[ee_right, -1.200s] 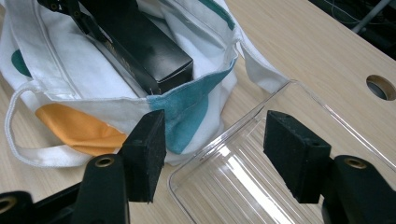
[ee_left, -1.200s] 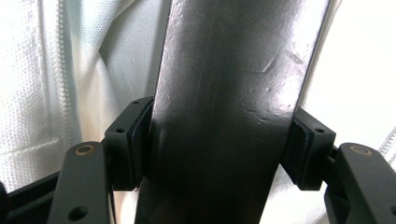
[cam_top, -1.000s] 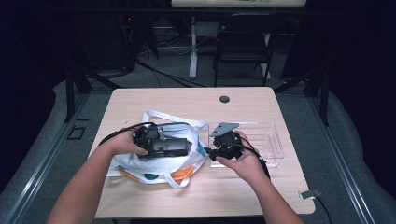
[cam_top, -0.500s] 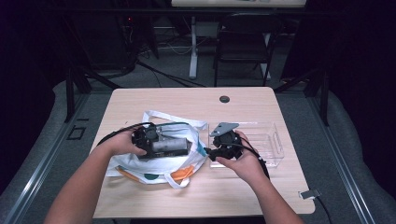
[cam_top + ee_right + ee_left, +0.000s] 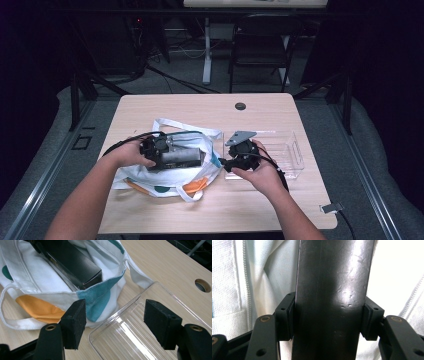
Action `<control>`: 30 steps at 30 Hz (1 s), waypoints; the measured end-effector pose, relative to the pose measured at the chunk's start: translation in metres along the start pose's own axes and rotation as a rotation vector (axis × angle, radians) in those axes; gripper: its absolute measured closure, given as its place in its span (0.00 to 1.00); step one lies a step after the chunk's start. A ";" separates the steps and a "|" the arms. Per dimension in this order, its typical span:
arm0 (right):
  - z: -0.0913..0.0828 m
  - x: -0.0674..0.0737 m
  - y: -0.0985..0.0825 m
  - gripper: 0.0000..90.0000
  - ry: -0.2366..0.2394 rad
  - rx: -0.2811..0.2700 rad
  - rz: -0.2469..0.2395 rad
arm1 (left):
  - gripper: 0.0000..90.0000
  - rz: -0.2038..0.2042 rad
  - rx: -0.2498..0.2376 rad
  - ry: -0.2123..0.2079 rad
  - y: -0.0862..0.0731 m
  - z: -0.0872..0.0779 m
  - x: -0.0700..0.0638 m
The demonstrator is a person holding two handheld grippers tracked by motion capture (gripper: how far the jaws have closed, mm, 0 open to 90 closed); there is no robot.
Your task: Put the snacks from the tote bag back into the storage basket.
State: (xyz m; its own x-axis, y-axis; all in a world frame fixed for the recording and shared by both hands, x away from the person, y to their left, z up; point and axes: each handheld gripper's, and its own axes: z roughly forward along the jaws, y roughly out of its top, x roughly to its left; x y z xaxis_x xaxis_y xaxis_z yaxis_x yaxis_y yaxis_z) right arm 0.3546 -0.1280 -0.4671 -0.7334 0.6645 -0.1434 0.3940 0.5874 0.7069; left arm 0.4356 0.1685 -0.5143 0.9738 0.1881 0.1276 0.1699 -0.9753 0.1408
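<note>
A white tote bag (image 5: pixel 165 177) with teal and orange patches lies on the table's left half. A long black box (image 5: pixel 182 156) lies in its mouth. My left gripper (image 5: pixel 170 154) reaches into the bag from the left. Its jaws have just been closing with the box (image 5: pixel 332 300) between them, and both pads (image 5: pixel 287 315) now press on its sides. My right gripper (image 5: pixel 227 165) hovers open at the left end of a clear plastic tray (image 5: pixel 287 150), facing the bag. In the right gripper view nothing sits between the fingers of the right gripper (image 5: pixel 116 320), and the tray (image 5: pixel 130 337) lies below.
The wooden table (image 5: pixel 200 107) has a round cable hole (image 5: pixel 240 106) at the far middle. The bag's handle loops (image 5: pixel 15 322) lie toward the near edge. A chair (image 5: pixel 260 45) and table legs stand beyond the far edge. A cable trails off the near right corner.
The box in the bag catches more light now than a second ago, as if slightly tipped. Both hands have kept their places.
</note>
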 end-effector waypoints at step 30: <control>0.006 0.000 -0.002 0.38 0.013 0.015 -0.012 | 0.47 -0.005 -0.067 0.039 -0.014 -0.032 -0.006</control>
State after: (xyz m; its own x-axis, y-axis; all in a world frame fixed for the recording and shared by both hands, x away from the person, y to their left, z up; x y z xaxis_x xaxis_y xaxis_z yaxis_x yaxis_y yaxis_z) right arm 0.3571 -0.1267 -0.4729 -0.7455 0.6510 -0.1426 0.3932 0.6024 0.6946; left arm 0.4228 0.1844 -0.4858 0.9661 0.1986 0.1649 0.1629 -0.9646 0.2071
